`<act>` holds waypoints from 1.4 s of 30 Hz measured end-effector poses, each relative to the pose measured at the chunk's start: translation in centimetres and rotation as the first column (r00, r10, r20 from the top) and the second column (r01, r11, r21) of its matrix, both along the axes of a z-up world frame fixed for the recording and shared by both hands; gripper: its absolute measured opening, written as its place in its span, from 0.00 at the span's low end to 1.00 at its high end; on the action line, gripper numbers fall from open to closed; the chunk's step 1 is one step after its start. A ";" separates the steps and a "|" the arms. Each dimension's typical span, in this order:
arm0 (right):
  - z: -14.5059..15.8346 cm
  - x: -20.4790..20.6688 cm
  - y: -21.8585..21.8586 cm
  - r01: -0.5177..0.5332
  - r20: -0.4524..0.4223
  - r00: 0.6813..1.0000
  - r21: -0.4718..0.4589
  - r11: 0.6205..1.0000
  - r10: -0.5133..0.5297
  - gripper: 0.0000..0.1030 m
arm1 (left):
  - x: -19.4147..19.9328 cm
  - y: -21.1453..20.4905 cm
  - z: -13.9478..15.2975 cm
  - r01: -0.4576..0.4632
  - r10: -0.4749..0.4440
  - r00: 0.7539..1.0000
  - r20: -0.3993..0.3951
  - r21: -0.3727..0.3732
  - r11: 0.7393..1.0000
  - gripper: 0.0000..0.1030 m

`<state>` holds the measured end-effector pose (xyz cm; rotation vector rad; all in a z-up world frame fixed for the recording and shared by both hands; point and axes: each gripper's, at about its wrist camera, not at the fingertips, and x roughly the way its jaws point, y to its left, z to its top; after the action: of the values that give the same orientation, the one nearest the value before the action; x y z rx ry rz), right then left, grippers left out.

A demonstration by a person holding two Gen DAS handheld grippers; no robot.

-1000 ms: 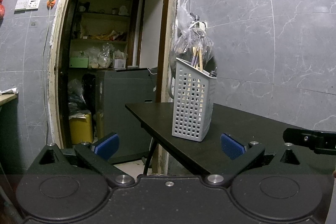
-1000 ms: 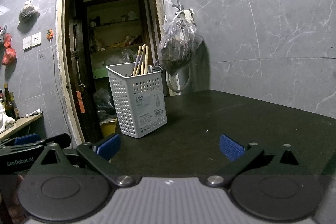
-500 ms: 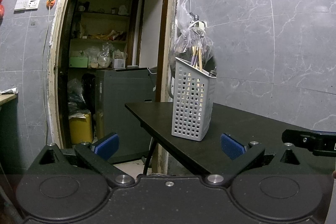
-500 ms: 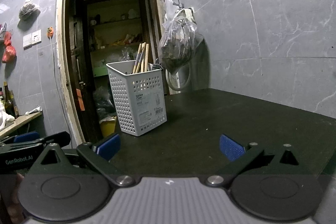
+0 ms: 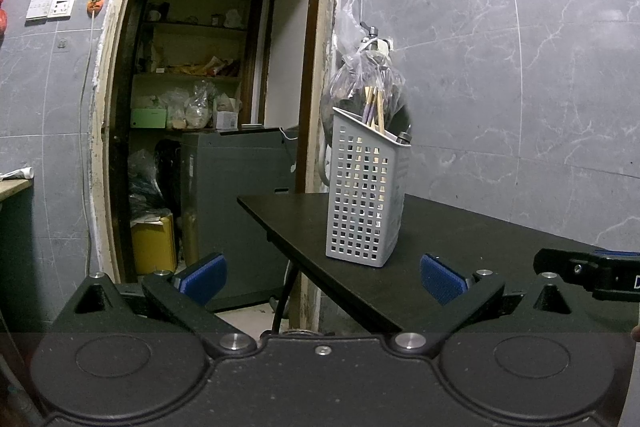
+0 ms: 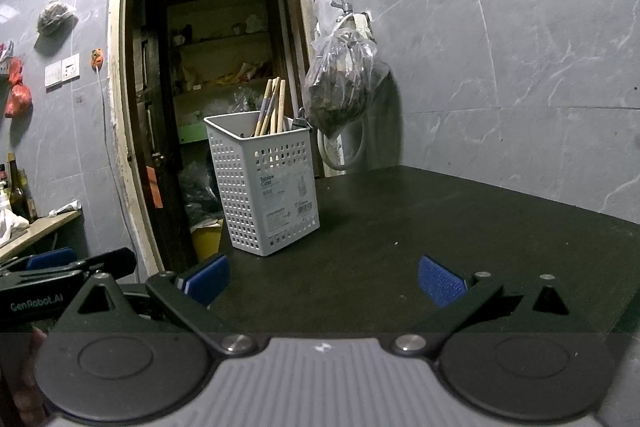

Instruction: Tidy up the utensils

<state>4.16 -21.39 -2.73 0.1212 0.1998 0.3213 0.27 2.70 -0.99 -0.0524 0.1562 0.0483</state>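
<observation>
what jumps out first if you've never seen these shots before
A white perforated utensil basket stands upright near the left edge of the dark table, with chopsticks sticking out of its top. Behind it, a clear plastic bag of dark contents hangs on the grey tiled wall beside an open doorway into a cluttered storeroom. In the foreground the right gripper and left gripper are both open and empty, blue pads spread wide.

A white perforated plastic basket (image 6: 267, 187) stands on the black desk (image 6: 460, 227) near its left edge, wooden chopsticks (image 6: 272, 111) inside; behind it hangs a clear plastic bag (image 6: 340, 83).
</observation>
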 end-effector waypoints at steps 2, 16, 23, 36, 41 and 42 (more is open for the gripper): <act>0.0 0.0 0.0 0.002 0.000 1.000 0.001 1.000 -0.002 1.00 | 0.0 0.0 0.0 0.000 0.000 1.000 0.000 0.000 1.000 0.99; 0.0 0.0 0.0 0.001 -0.001 1.000 0.001 1.000 -0.001 1.00 | 0.1 0.0 0.0 0.001 -0.001 1.000 -0.001 0.001 1.000 0.99; -0.1 0.0 0.0 0.000 -0.004 1.000 0.000 1.000 0.000 1.00 | 0.0 0.0 -0.1 0.023 -0.024 1.000 -0.020 -0.014 1.000 0.99; -0.2 0.0 0.1 -0.001 -0.005 1.000 0.000 1.000 0.001 1.00 | -0.3 0.0 -0.2 0.036 -0.037 0.999 -0.031 -0.030 0.999 0.99; -0.3 0.0 0.1 0.000 -0.007 1.000 0.001 1.000 0.000 1.00 | -0.1 0.0 -0.1 0.043 -0.044 0.998 -0.033 -0.028 0.999 0.99; -0.3 -0.1 0.1 0.000 -0.008 1.000 0.001 1.000 0.000 1.00 | 0.0 0.0 0.0 0.045 -0.046 0.998 -0.034 -0.027 0.999 0.99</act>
<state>4.08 -21.28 -3.07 0.1239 0.2071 0.3211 0.30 2.68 -0.97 -0.0739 0.1924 0.0018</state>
